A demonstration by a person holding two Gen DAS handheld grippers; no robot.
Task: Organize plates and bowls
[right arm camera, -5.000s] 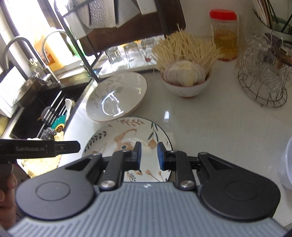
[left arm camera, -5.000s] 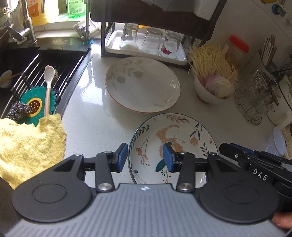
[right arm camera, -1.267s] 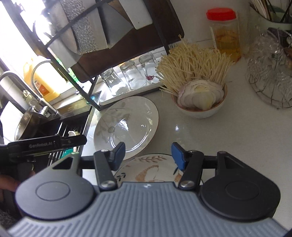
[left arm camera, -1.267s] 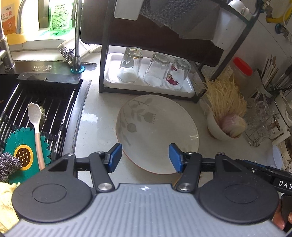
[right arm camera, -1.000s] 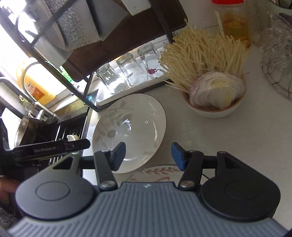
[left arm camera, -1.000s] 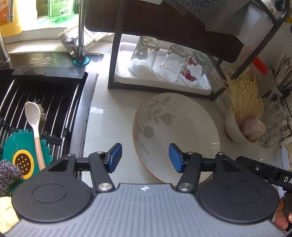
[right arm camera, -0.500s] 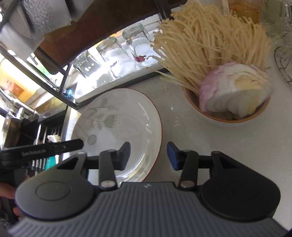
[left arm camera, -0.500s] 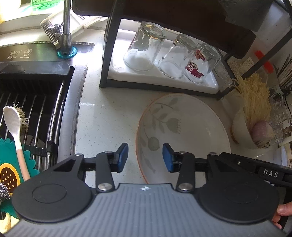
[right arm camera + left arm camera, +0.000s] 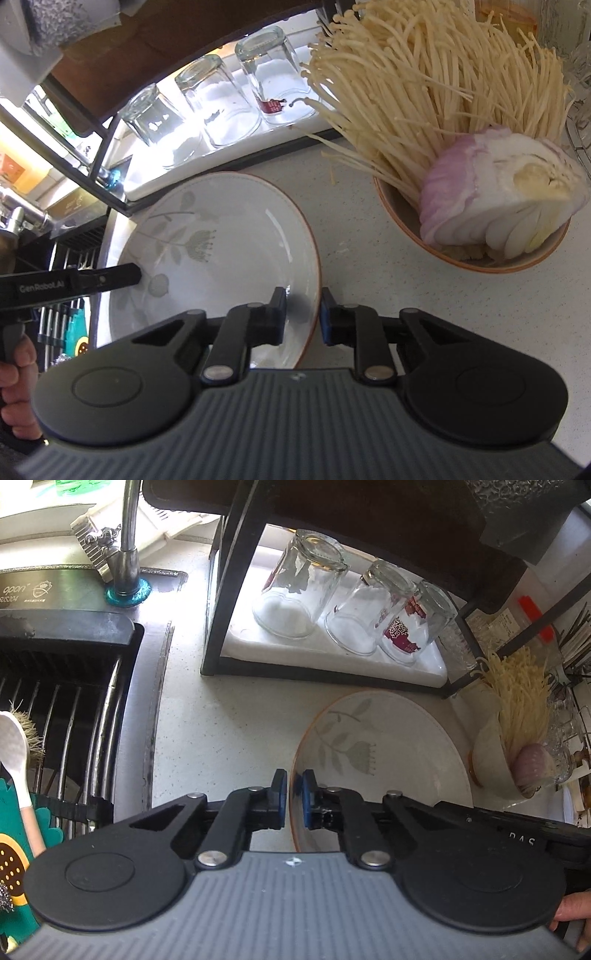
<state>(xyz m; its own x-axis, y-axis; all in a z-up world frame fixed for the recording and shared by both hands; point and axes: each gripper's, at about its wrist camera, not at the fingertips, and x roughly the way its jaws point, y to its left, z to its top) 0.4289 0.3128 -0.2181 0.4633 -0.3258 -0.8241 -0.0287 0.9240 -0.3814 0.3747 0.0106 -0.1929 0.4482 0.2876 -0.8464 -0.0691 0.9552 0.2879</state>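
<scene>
Left wrist view: the left gripper has its blue pads pinched on the left rim of the leaf-patterned plate, jaws narrow with the rim between them. The plate lies on the counter, just in front of the black rack that holds three upturned glasses.

Right wrist view: the right gripper straddles the plate's right rim, jaws narrow, whether the pads touch it I cannot tell. A bowl of mushrooms and onion stands right of the plate.
</scene>
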